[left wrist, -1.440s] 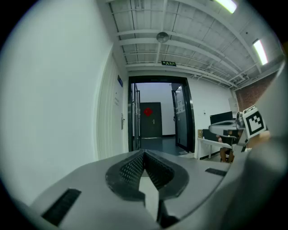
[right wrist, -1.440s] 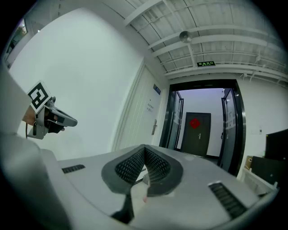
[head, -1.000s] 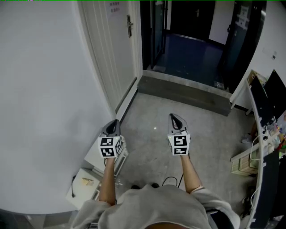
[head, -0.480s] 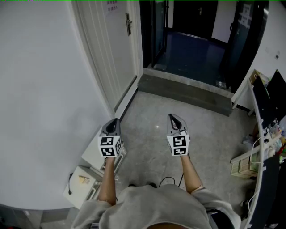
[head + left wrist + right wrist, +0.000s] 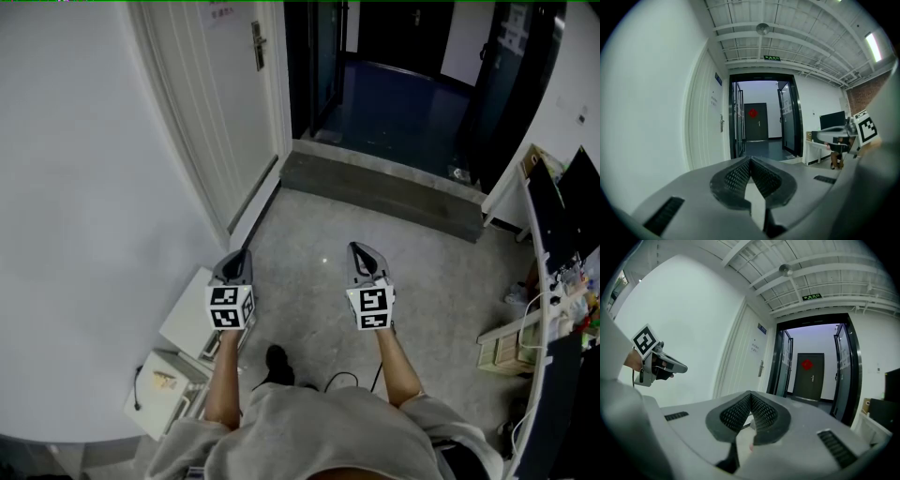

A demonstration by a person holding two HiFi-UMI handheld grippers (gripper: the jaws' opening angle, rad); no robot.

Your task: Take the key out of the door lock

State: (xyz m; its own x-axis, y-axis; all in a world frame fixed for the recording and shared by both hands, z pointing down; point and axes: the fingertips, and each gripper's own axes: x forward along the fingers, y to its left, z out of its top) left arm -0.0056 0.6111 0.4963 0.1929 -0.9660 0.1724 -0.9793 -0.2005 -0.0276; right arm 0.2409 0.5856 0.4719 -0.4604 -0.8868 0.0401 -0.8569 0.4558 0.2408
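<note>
Grey floor (image 5: 309, 234), 1 white door (image 5: 220, 94); left gripper (image 5: 245, 255), right gripper (image 5: 360, 248): 2 closed, empty

White wall (image 5: 75, 187), grey floor (image 5: 314, 234), dark corridor (image 5: 398, 98)

There were two grippers: one left gripper (image 5: 242, 255) and one right gripper (image 5: 359, 249). One white door (image 5: 220, 103) carried one handle (image 5: 256, 45). One dark door (image 5: 755, 123) bore one red ornament (image 5: 753, 112). One green exit sign (image 5: 772, 58) hung overhead. One grey step (image 5: 384, 192) crossed the doorway. Two white boxes lay by the wall, a near box (image 5: 161, 396) and a far box (image 5: 190, 317).
</note>
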